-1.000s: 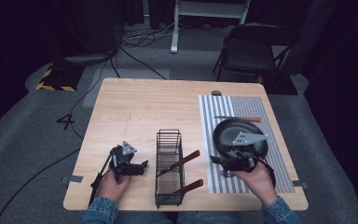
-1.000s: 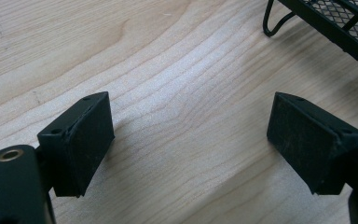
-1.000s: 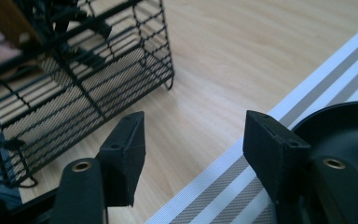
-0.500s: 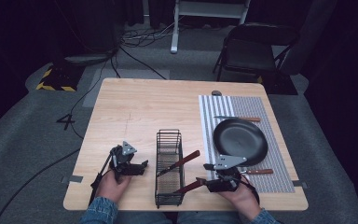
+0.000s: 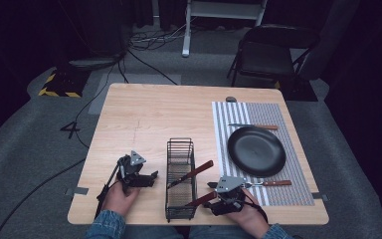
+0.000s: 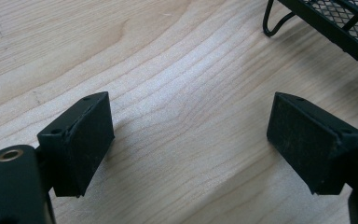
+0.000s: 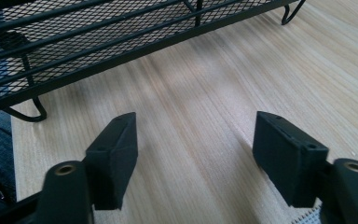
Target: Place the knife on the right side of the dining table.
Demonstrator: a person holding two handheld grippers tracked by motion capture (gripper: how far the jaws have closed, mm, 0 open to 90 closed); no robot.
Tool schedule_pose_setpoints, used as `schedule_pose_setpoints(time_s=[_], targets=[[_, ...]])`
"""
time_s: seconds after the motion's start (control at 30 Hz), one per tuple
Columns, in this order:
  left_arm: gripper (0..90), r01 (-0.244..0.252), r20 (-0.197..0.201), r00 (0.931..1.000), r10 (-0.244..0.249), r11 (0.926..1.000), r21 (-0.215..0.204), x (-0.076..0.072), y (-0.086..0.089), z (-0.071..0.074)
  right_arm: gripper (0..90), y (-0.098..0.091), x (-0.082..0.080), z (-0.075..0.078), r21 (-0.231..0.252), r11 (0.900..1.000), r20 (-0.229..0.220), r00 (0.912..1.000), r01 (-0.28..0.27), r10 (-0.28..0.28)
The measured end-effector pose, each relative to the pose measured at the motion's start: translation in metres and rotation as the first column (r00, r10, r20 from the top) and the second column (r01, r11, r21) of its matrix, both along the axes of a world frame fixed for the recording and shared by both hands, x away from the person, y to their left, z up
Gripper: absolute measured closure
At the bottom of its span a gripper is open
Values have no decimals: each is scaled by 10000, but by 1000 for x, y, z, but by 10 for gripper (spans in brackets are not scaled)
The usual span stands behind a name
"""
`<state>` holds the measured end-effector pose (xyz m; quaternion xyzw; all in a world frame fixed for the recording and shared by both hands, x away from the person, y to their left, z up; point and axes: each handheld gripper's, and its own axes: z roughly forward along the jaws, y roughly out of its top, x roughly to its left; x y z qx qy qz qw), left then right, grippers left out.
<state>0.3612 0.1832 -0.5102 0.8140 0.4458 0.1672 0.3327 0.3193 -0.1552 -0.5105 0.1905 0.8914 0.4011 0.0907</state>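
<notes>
The right tool [image 5: 219,195] sits low over the near edge of the wooden surface [image 5: 154,114], its jaws spread wide after just having been opening, and nothing lies between them; in the right gripper view the bare wood grain runs between the two black pads [image 7: 114,156]. Just beside this tool, toward the left tool, stands the black wire basket [image 5: 180,179], and in the right gripper view its mesh wall and one bent foot rise just ahead of the jaws. Two wooden-handled utensils [image 5: 193,174] lean out of the basket, their handles slanting toward the right tool; the nearer handle ends very close to its body, though whether it touches I cannot tell. On the far side of the right tool lies a striped placemat [image 5: 263,112] carrying a black plate [image 5: 256,150], with a fork [image 5: 271,183] between the plate and the tool and a knife [image 5: 254,126] beyond the plate. The left tool [image 5: 146,178] rests on the other side of the basket, jaws also spread and empty over bare wood, the basket's corner [image 6: 326,23] just ahead of it.
</notes>
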Motion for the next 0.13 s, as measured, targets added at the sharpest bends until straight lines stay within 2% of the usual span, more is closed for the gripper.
schedule_pose_setpoints(time_s=[0.13], targets=[[148,13,7,10000,-13,10000,4,0,0,0,211,3,2,0,-120,9997,-32,9998,-199,199]])
